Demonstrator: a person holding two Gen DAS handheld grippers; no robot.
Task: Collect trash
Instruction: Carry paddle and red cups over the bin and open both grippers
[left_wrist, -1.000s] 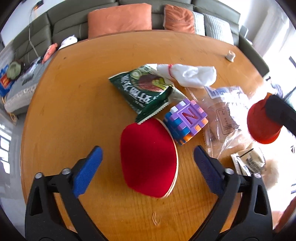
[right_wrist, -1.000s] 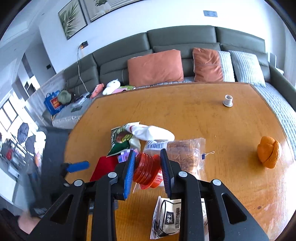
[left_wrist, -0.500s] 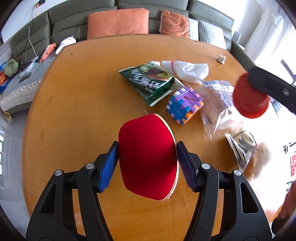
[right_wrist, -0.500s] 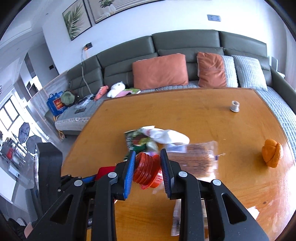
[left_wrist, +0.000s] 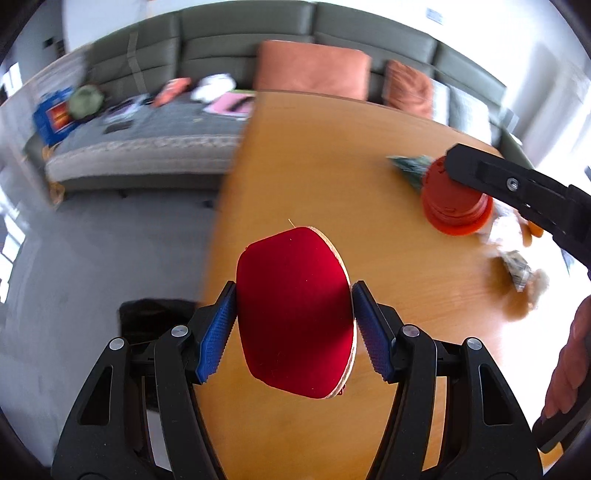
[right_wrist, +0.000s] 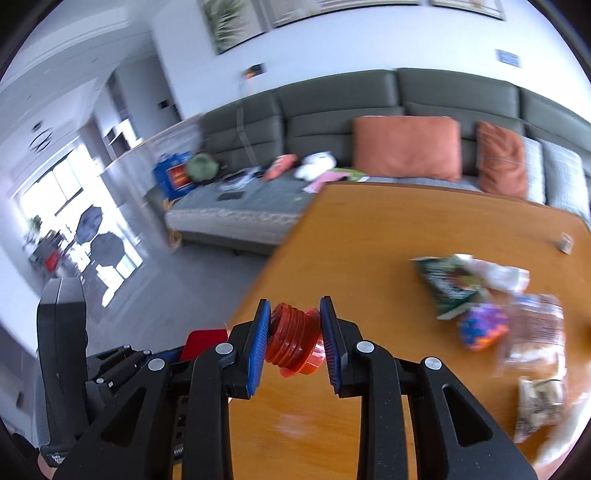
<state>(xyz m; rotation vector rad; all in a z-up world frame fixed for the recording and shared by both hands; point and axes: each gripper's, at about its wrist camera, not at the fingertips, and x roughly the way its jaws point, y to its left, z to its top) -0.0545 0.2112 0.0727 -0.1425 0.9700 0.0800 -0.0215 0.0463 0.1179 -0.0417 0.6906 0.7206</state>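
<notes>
My left gripper (left_wrist: 293, 325) is shut on a red table-tennis paddle (left_wrist: 295, 310), held above the left edge of the wooden table (left_wrist: 332, 166). My right gripper (right_wrist: 293, 338) is shut on a stack of orange-red plastic cups (right_wrist: 295, 339), also lifted over the table's left edge; the same cups (left_wrist: 454, 203) show at the right of the left wrist view. Left on the table are a green snack bag (right_wrist: 448, 286), a white crumpled cloth or wrapper (right_wrist: 495, 273), a clear bread bag (right_wrist: 535, 332) and a small printed packet (right_wrist: 539, 402).
A purple-and-orange puzzle cube (right_wrist: 482, 326) lies among the litter. A grey sofa (right_wrist: 406, 110) with orange cushions (right_wrist: 406, 147) runs behind the table. Grey floor (left_wrist: 92, 277) lies to the left, with a dark object (left_wrist: 155, 317) below the left gripper. A person's hand (left_wrist: 569, 362) shows at the right.
My left gripper closed on the red paddle and lifted it off the table. Both grippers swung left toward the table's edge, the right one still carrying the cups.
</notes>
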